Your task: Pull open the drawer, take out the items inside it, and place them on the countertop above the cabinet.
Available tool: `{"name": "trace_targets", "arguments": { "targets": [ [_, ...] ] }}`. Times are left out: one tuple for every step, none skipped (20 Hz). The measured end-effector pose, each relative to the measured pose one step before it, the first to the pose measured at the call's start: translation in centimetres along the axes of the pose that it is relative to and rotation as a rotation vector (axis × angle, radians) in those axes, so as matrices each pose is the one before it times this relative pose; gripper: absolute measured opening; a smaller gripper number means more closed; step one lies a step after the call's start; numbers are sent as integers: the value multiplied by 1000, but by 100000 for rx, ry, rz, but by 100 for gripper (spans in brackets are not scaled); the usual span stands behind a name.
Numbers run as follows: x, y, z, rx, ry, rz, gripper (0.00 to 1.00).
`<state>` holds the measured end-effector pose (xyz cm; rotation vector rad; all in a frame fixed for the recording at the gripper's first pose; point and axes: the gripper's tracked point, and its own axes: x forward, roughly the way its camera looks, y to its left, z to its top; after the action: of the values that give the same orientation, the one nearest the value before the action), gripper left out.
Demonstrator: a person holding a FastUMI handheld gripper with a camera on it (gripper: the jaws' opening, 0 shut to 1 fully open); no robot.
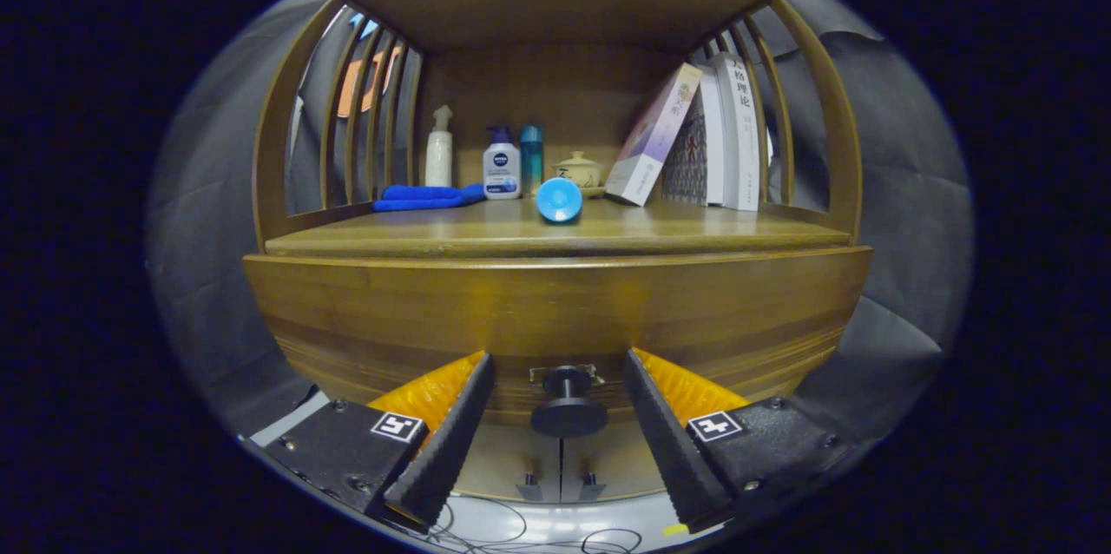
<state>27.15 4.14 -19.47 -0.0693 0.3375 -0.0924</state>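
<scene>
Wooden cabinet (pixel 555 311) fills booth; drawer (pixel 555 324) closed, plain brown front, dark round knob (pixel 568 411) low at centre. Gripper (pixel 558 402) fingers apart, knob between them, untouched. Countertop (pixel 694 228) above holds: one folded blue cloth (pixel 425 197), three bottles (pixel 501 163), one small lidded pot (pixel 579 170), one blue round object (pixel 558 200), about three leaning books (pixel 703 137).

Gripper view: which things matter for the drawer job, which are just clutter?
Job:
round dark drawer knob, between the open fingers, untouched
curved brown wooden drawer front
wooden countertop
hand-held gripper

Clutter:
folded blue cloth
white pump bottle
round blue disc
leaning books
</scene>
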Motion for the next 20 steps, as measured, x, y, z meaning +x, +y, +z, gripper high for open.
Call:
{"name": "trace_targets", "arguments": {
  "targets": [
    [251,-9,23,-210,48,-86,96],
    [146,98,-26,4,-17,-56,96],
    [301,-14,77,33,111,-74,96],
    [165,62,54,-52,221,-180,96],
    [-142,-3,-16,-432,-160,-108,96],
    [-87,-102,-108,-776,-414,-136,96],
    [96,-39,-64,-823,716,-135,96],
    [62,-96,36,-188,735,-574,97],
    [-198,-377,20,120,911,-966,97],
    [-511,-137,376,948,-682,200,97],
    [-796,153,517,824,-1470,1276,97],
    [-826,117,462,128,-1162,1203,97],
    [-1019,-78,115,-488,-946,1191,97],
    [-1210,-110,253,-387,-1585,807,97],
    [-1215,-95,336,-366,-1663,904,97],
    [-1312,-119,361,113,-2153,643,97],
    [-1351,-107,211,7,-1459,815,97],
    [-1373,-164,412,544,-1854,567,97],
    [-1546,51,371,257,-1578,954,97],
    [-1473,71,545,44,-2065,865,97]
  ]
}}
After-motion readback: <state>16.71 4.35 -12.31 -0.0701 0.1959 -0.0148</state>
